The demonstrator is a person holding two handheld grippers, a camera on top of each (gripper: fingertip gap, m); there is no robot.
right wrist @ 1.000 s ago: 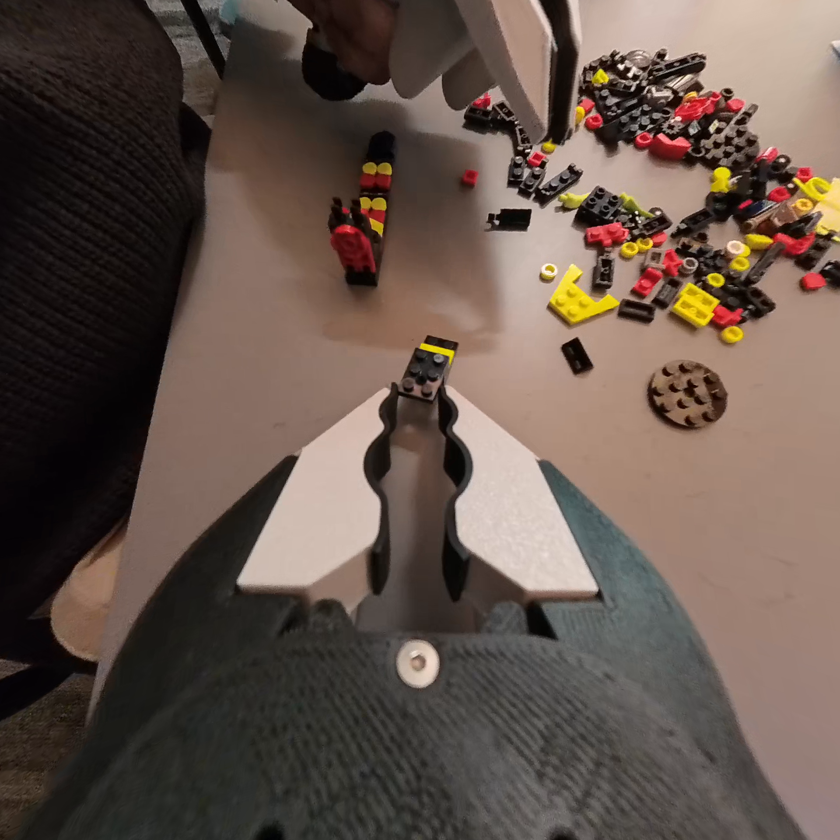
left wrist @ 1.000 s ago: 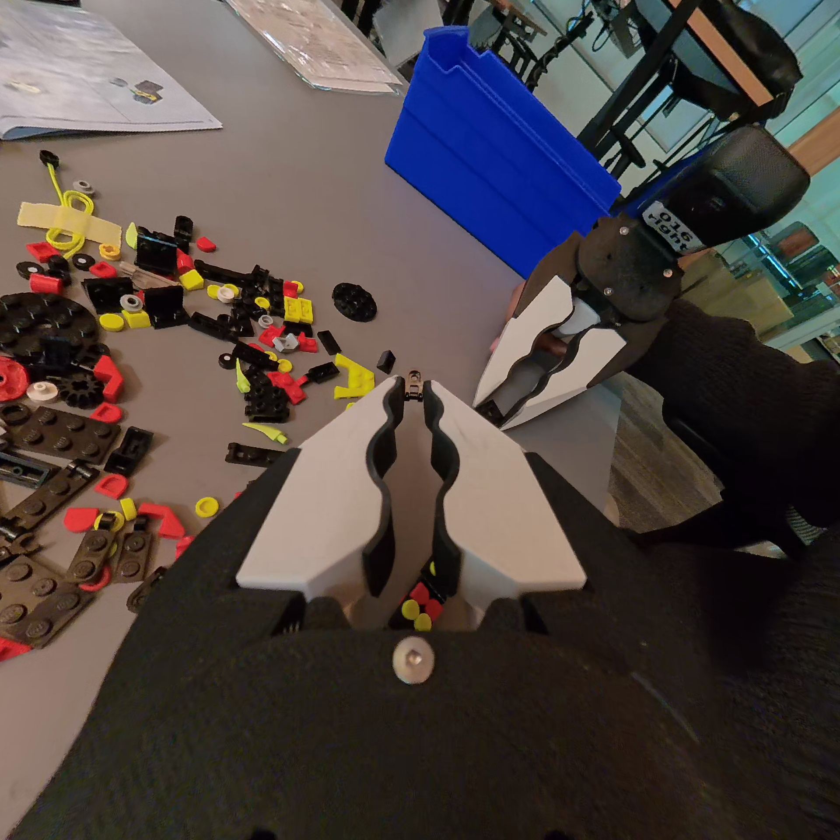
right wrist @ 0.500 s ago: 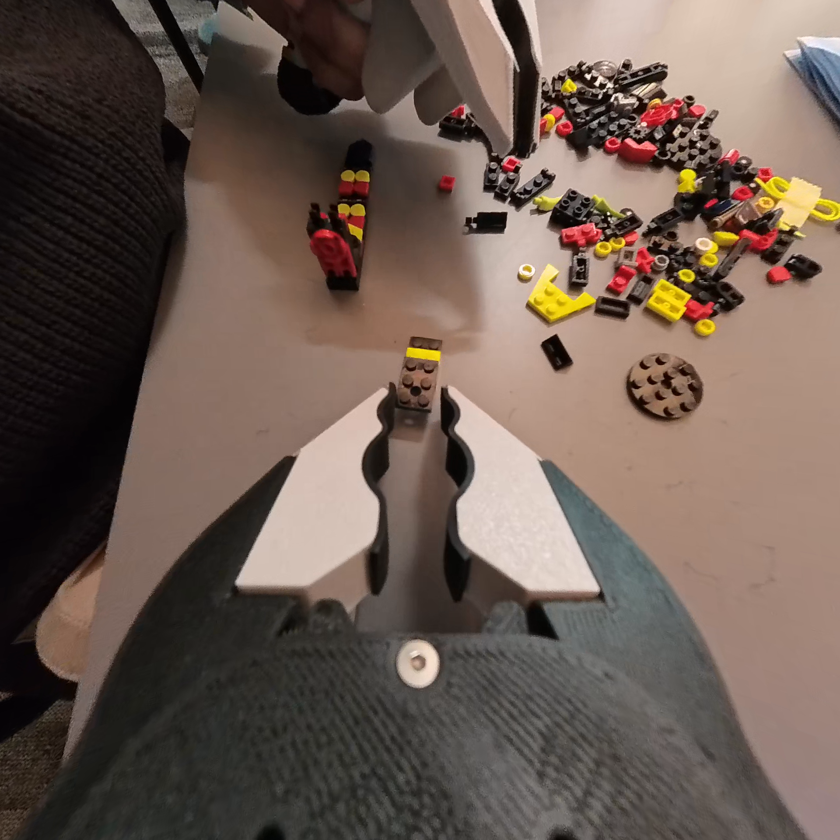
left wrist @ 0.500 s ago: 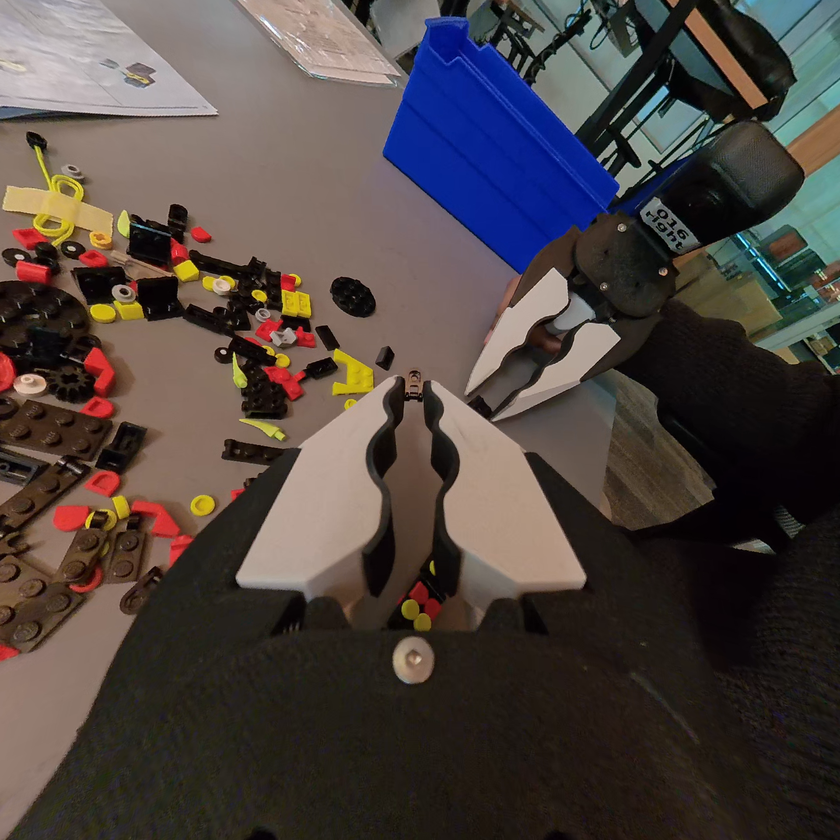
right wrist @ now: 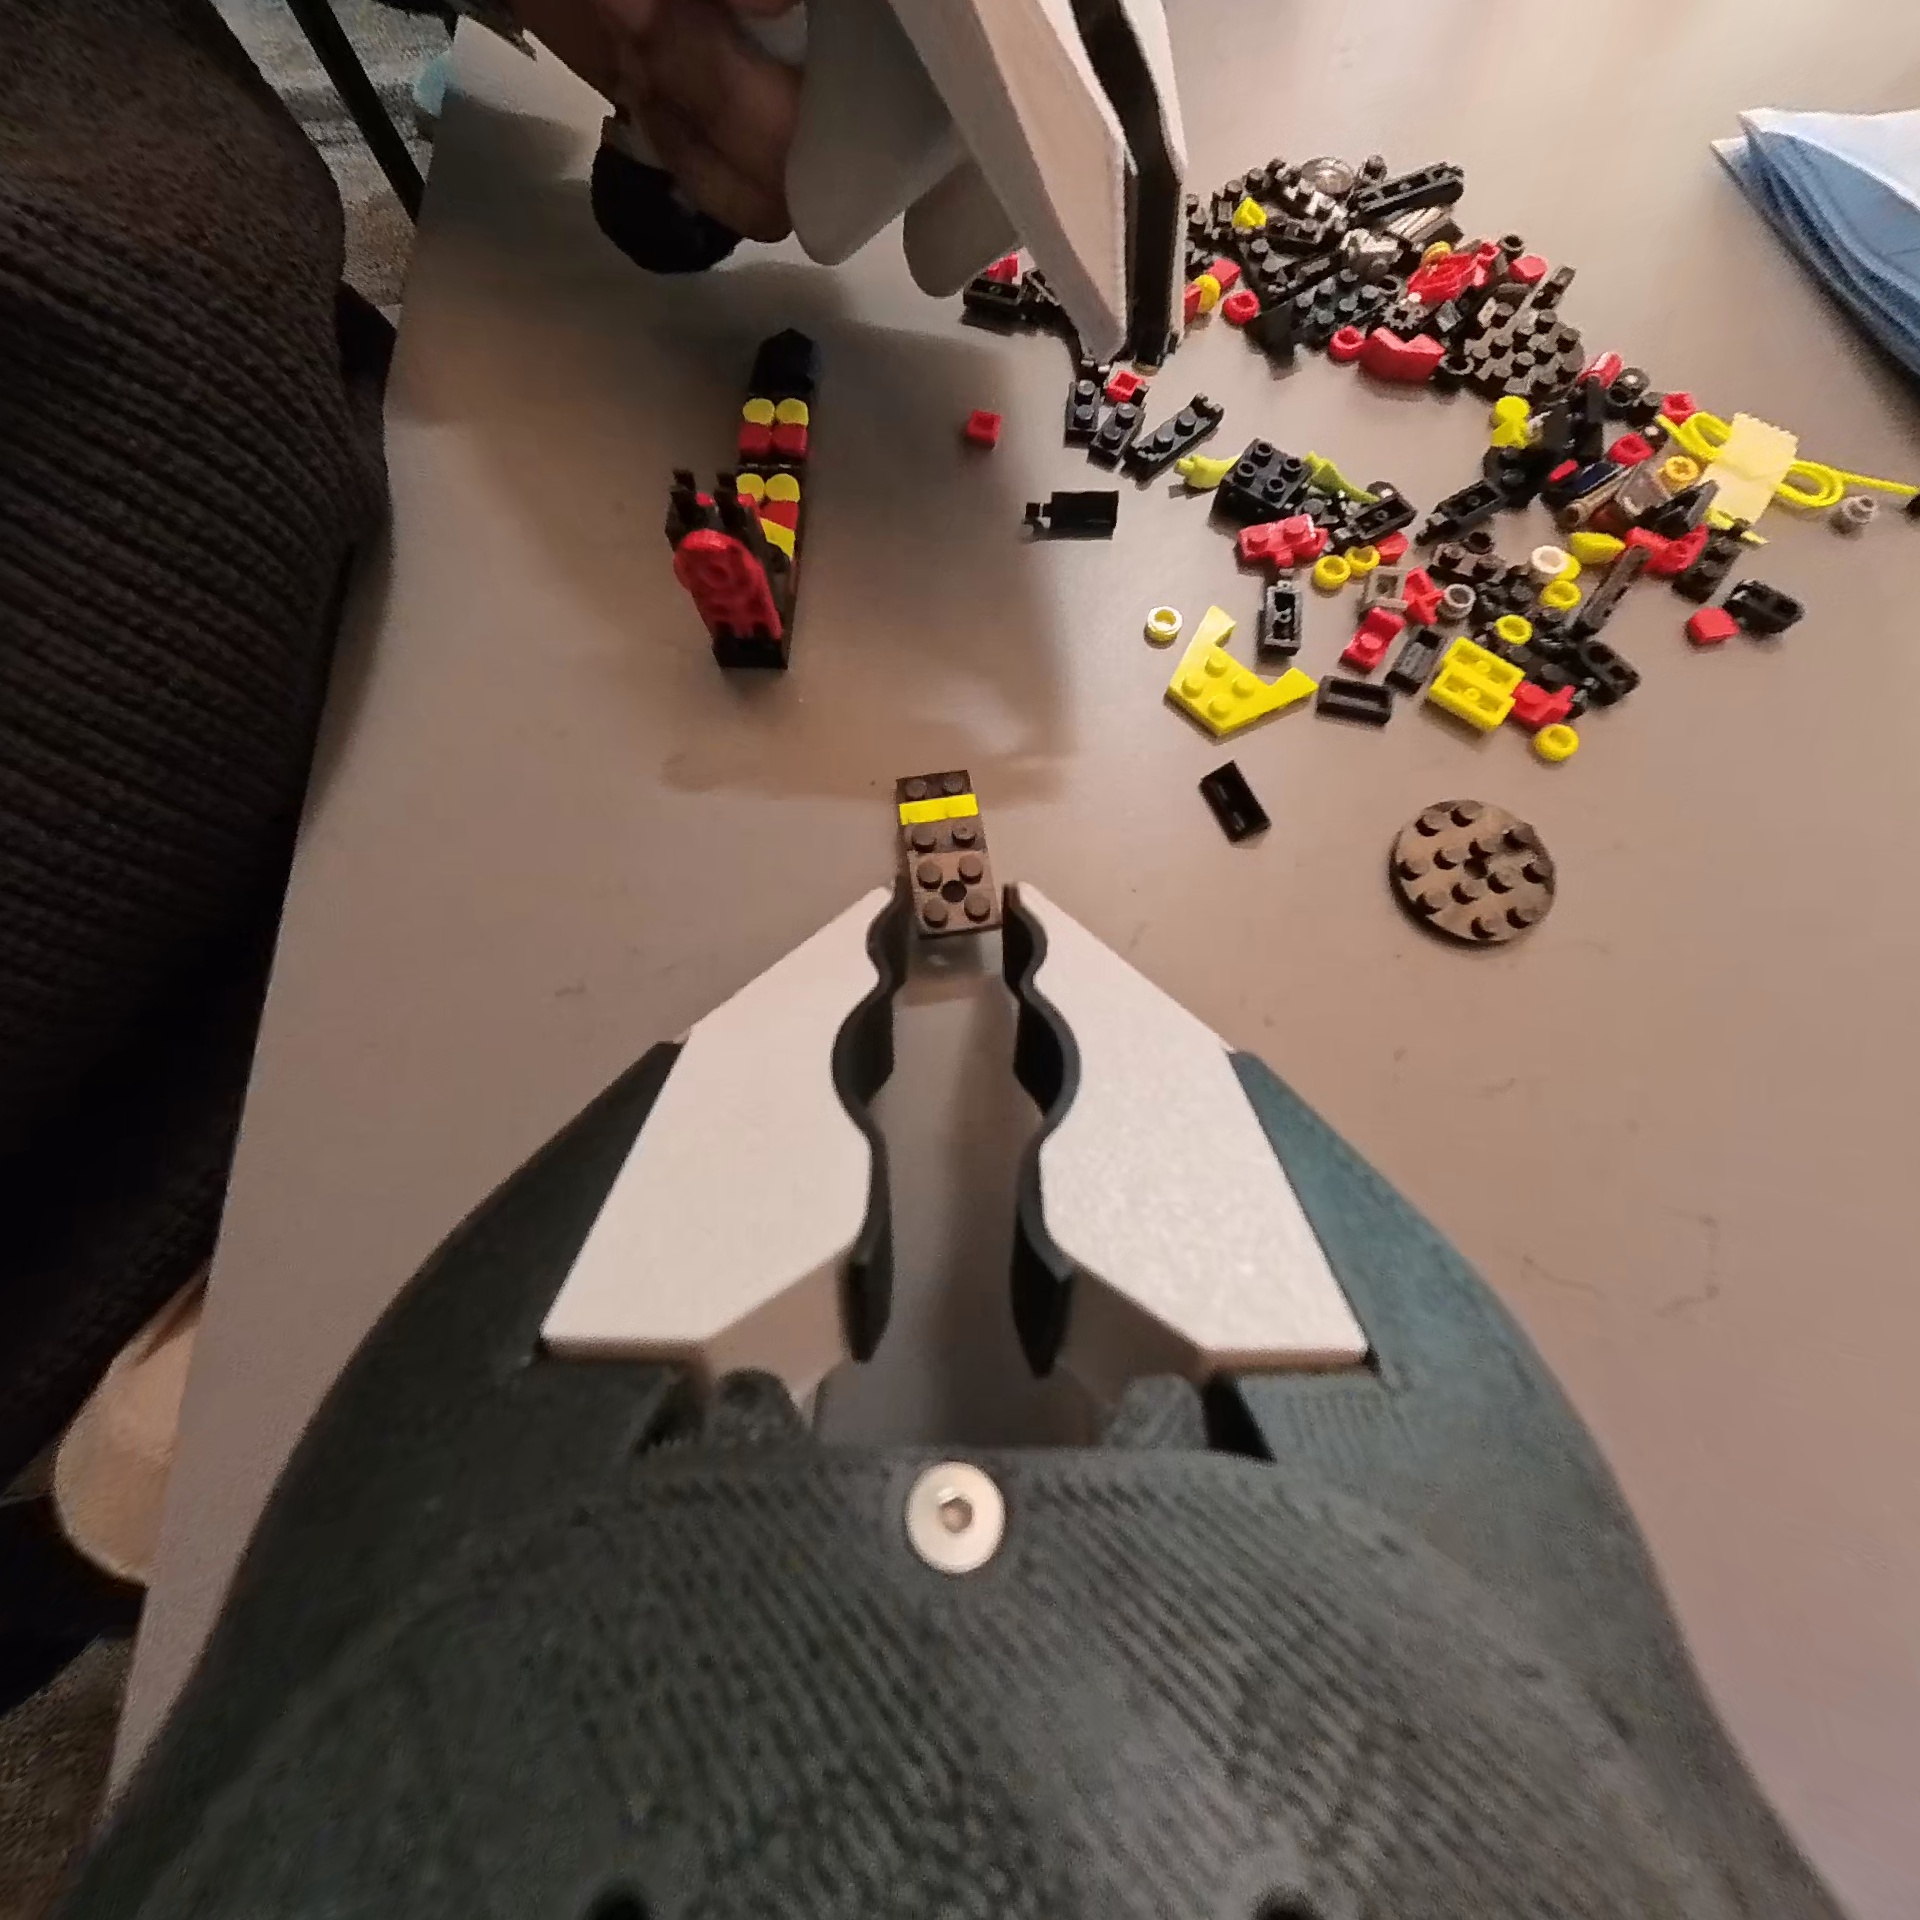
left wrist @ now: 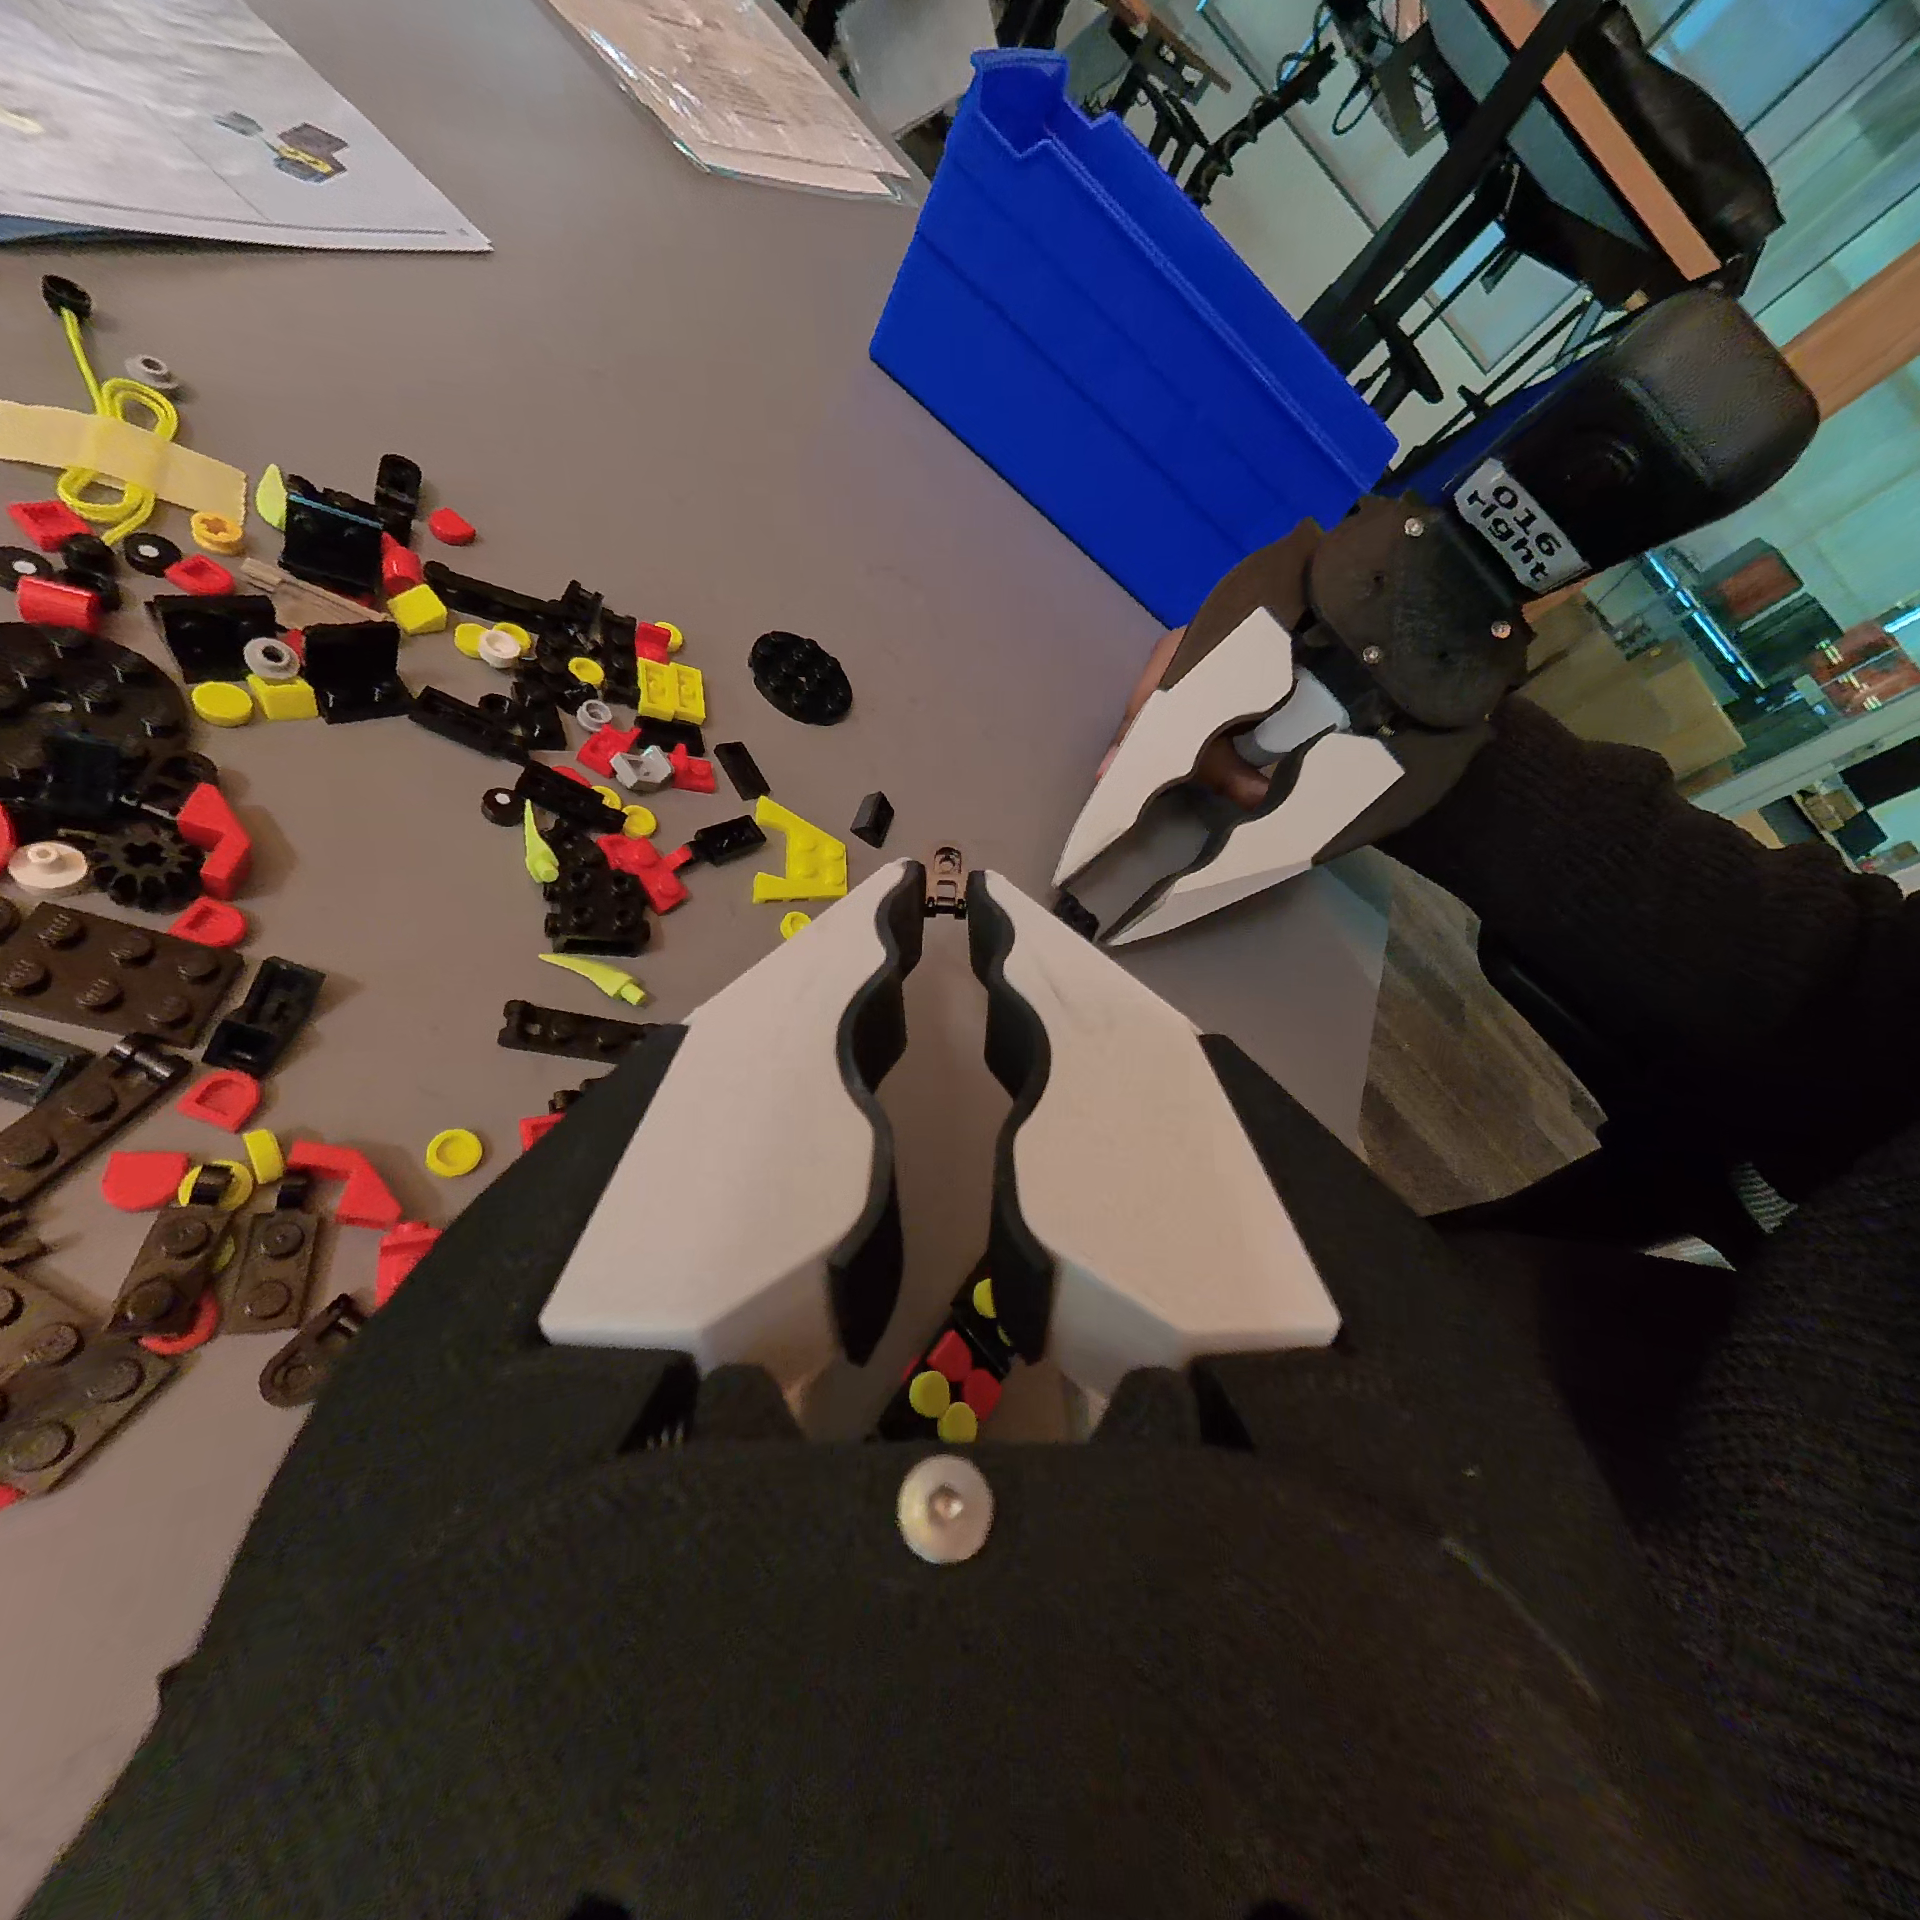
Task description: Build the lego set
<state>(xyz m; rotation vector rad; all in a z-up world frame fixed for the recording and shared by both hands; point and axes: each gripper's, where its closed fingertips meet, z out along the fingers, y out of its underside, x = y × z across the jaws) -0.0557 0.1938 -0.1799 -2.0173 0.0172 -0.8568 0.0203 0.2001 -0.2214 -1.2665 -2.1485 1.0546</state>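
My left gripper (left wrist: 945,896) pinches a tiny black clip (left wrist: 945,873); my right gripper (right wrist: 951,914) clamps the small brick stack (right wrist: 943,852), whose long axis points toward the left gripper.

An office or lab workspace: a grey table (left wrist: 644,343) with a blue plastic bin (left wrist: 1122,353), and at far right black desk frames (left wrist: 1392,239), cables and glass partitions (left wrist: 1808,135).

Loose pieces (right wrist: 1455,499) right of assembly (right wrist: 753,520).
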